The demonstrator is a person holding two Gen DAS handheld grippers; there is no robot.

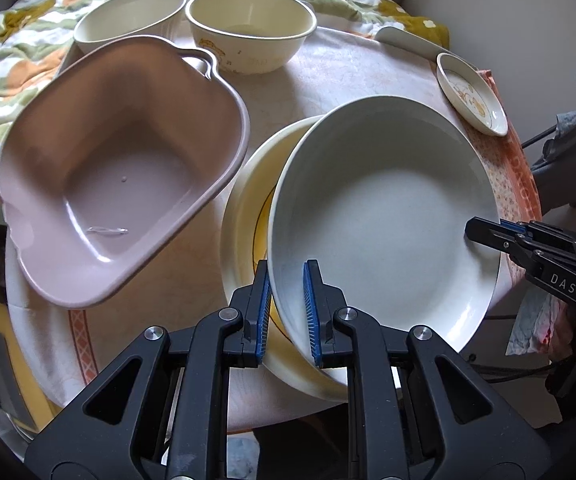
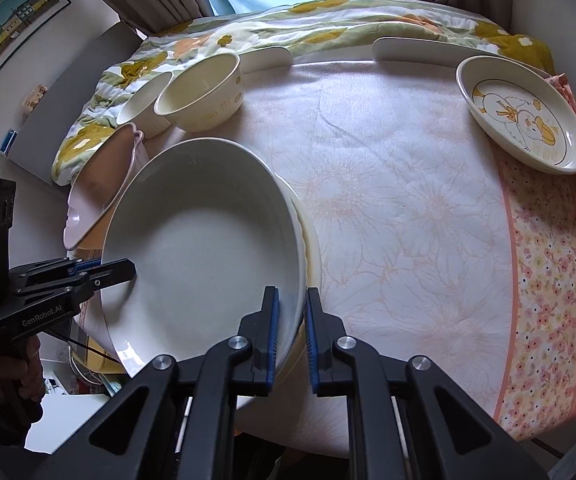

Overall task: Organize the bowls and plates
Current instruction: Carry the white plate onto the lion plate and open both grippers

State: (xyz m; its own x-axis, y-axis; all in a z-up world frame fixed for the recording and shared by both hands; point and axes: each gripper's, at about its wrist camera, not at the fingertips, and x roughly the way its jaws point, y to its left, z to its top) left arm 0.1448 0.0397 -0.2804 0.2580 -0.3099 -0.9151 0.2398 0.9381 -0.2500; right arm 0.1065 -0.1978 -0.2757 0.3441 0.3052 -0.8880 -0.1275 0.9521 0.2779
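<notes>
A white deep plate (image 1: 384, 216) sits tilted over a cream plate with a yellow ring (image 1: 244, 216) on the round table. My left gripper (image 1: 287, 276) is shut on the white plate's near rim. My right gripper (image 2: 291, 300) is shut on the opposite rim of the same plate (image 2: 204, 264); it also shows at the right in the left wrist view (image 1: 478, 230). A pink square bowl (image 1: 120, 168) lies tilted at the left. Two cream bowls (image 1: 248, 28) (image 1: 128, 16) stand at the back. A small duck-print dish (image 2: 524, 112) sits at the far right.
The table (image 2: 408, 220) wears a pale floral cloth with an orange flowered border (image 2: 548, 272). A flowered quilt (image 2: 288, 20) lies bunched behind it. A white curved object (image 2: 420, 50) lies at the back edge. A wall and framed picture (image 2: 12, 20) are at the left.
</notes>
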